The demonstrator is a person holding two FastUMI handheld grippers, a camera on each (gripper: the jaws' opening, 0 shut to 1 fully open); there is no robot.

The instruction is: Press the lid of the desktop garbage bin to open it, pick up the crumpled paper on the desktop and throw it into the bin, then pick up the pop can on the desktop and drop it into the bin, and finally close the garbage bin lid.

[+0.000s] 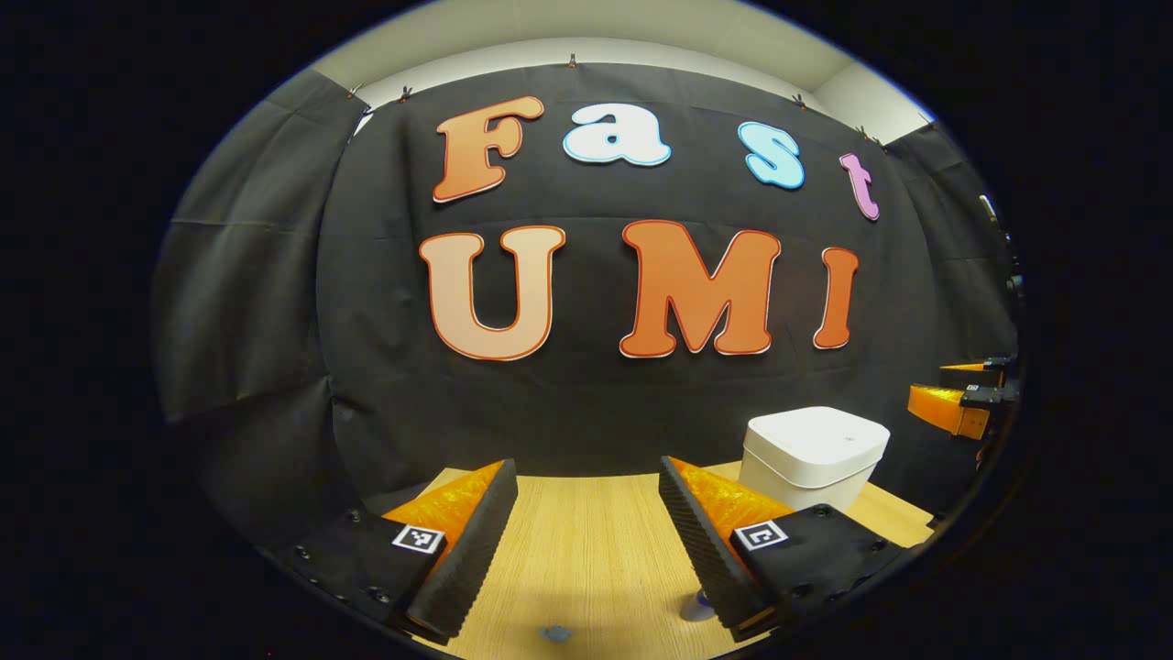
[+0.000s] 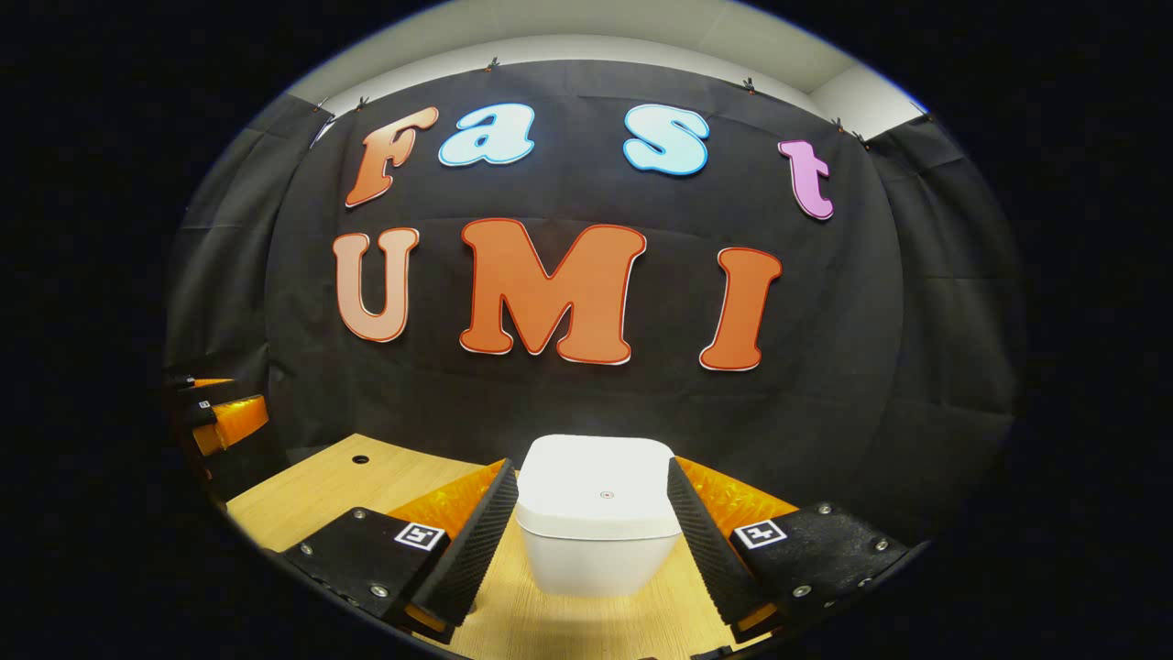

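Right gripper (image 2: 586, 522) hovers with its fingers spread wide, empty, and the bin (image 2: 596, 527) stands straight ahead of it between the finger lines, upright on the surface (image 2: 302, 500) with its lid (image 2: 597, 481) down flat. Left gripper (image 1: 586, 532) is also wide and empty, held over bare surface; from there the bin (image 1: 811, 456) sits ahead and off to its right, and the right gripper (image 1: 962, 403) shows farther right, beyond the bin. A shut lid fits two stages: the bin waiting to be pressed open, or the bin closed again with the rubbish inside, and these pictures do not settle which. If a press is what is due, it would go best from above, one fingertip coming down squarely on the lid near its middle mark (image 2: 606, 495), pushing straight down and letting go cleanly so the bin does not slide on the smooth surface; a sideways shove would likely skid it. Paper and can cannot be made out from either gripper, so where they lie, or whether they are already inside, stays unknown. A small pale thing (image 1: 698, 607) peeps out beside the left gripper's right finger, mostly covered by it and too little seen to name. Near the left gripper, low on the surface, a small dark speck (image 1: 554, 632) is too blurred to tell.
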